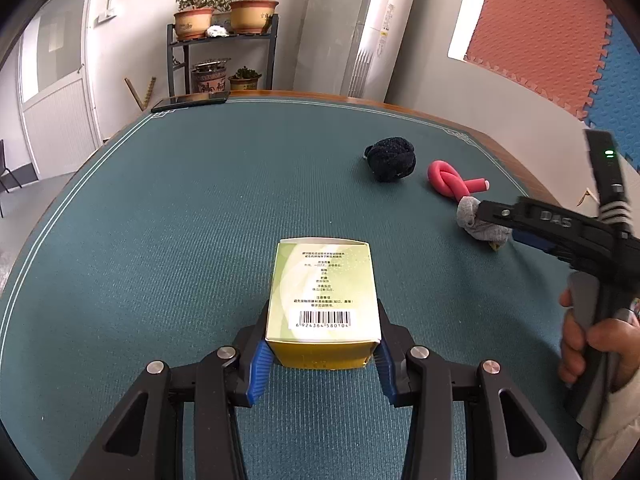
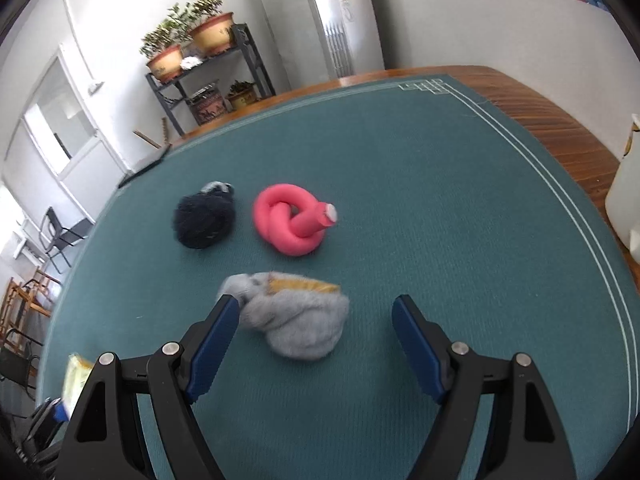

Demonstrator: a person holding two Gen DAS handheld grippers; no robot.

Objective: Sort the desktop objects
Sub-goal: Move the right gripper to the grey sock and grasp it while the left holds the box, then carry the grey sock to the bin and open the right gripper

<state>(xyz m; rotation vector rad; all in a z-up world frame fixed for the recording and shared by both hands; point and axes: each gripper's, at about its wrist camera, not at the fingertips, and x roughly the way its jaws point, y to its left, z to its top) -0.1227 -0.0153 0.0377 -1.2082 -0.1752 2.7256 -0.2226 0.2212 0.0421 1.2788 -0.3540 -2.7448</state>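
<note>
Left gripper (image 1: 322,354) clamps the green box (image 1: 322,292) near centre; right gripper (image 2: 314,334), wide open, straddles the grey sock (image 2: 298,320). Black sock (image 2: 204,218) and pink foam knot (image 2: 290,224) lie farther off, seemingly unsorted.

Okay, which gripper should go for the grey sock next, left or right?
Right. The right gripper is open with the grey sock between its fingers, while the left gripper is shut on the green and yellow box.
</note>
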